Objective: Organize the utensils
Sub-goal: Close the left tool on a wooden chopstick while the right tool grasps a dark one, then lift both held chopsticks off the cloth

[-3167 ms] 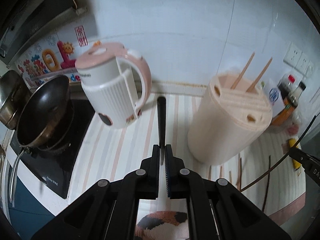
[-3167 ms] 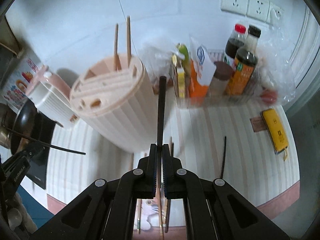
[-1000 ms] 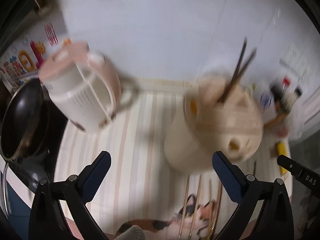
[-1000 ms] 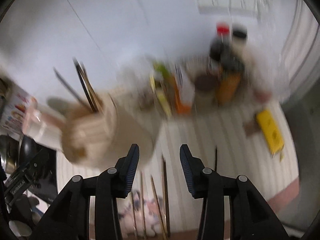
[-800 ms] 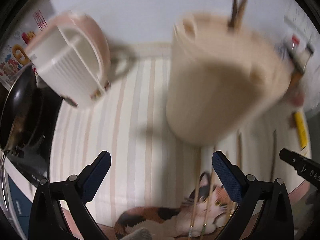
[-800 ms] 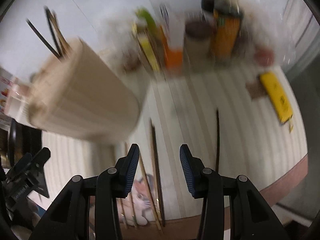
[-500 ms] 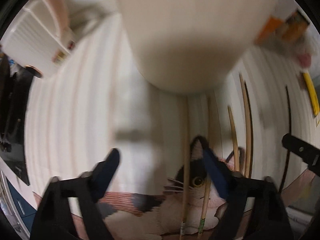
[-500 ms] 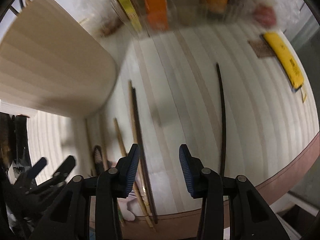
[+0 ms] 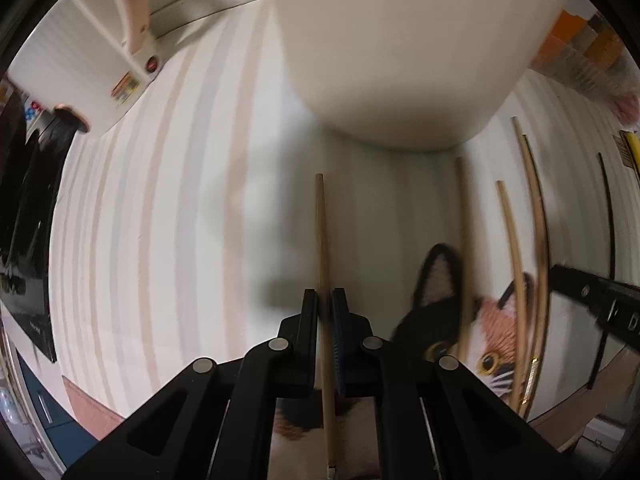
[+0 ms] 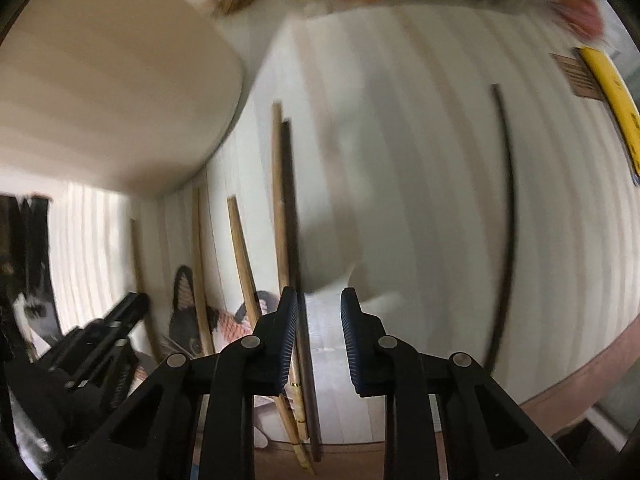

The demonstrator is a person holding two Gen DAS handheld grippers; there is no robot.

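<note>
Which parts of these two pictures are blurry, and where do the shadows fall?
Left wrist view: the light wooden chopstick between the fingers is sharp; the cream ribbed utensil holder is soft, with a grey shadow beneath it. Right wrist view: motion blur throughout, worst on the far groceries; the lone dark chopstick bows from fisheye distortion.

Tan chopstick (image 9: 320,236), cream holder (image 9: 400,48), pink-and-grey striped mat (image 9: 160,200), black chopstick (image 10: 506,216)

Chopsticks (image 9: 508,248) lie side by side before holder (image 9: 400,52), kettle (image 9: 76,64) left.

Pale striped countertop (image 9: 168,208), brown edge
</note>
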